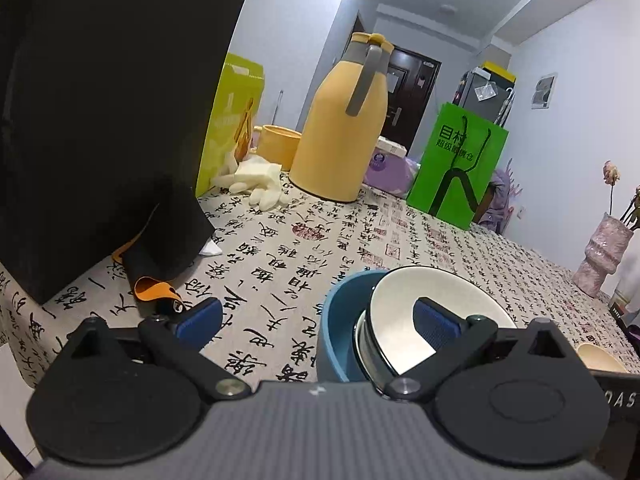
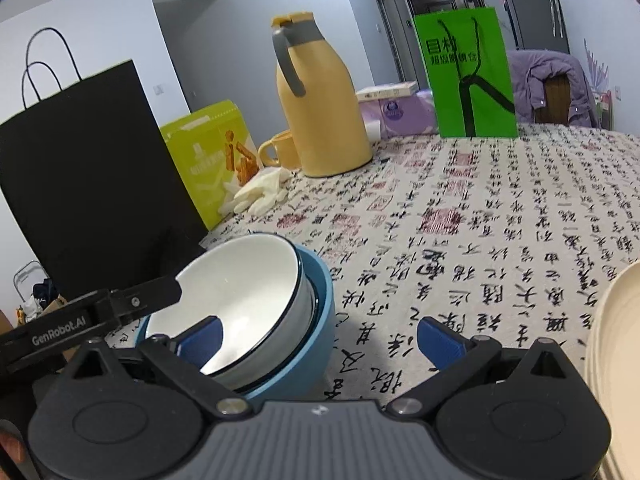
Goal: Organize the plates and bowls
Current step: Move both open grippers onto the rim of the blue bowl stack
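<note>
Both the left claw (image 1: 318,320) and right claw (image 2: 318,334) are spread wide, empty, beside the white bowl (image 2: 240,280) nested in the blue bowl (image 2: 316,320) on the table (image 2: 480,220).

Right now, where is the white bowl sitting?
The white bowl sits tilted inside the blue bowl on the tablecloth, near the black bag; it is low left in the right wrist view and low right in the left.
</note>
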{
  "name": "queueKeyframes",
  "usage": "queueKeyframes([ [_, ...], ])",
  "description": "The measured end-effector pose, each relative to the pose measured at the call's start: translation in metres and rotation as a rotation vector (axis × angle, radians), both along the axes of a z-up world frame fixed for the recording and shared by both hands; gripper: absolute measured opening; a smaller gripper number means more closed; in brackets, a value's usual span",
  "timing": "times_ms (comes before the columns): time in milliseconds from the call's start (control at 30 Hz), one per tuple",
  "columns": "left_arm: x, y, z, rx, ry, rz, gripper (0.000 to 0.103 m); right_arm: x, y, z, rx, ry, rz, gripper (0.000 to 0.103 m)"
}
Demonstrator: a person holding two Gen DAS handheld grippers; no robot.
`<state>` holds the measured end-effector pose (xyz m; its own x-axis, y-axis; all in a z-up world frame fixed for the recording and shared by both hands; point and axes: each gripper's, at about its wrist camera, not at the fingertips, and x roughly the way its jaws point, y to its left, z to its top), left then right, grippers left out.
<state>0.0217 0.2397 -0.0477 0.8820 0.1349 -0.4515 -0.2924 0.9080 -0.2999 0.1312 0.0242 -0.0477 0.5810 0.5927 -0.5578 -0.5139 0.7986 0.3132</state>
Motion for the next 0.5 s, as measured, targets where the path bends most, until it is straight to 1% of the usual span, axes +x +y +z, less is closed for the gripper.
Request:
queueKeyframes([
  [500,0.024,0.007,-0.015,-0.068,0.073,-0.037,0.103,0.023,0.011,-0.018,0.004,0.118,0.008,0.103],
])
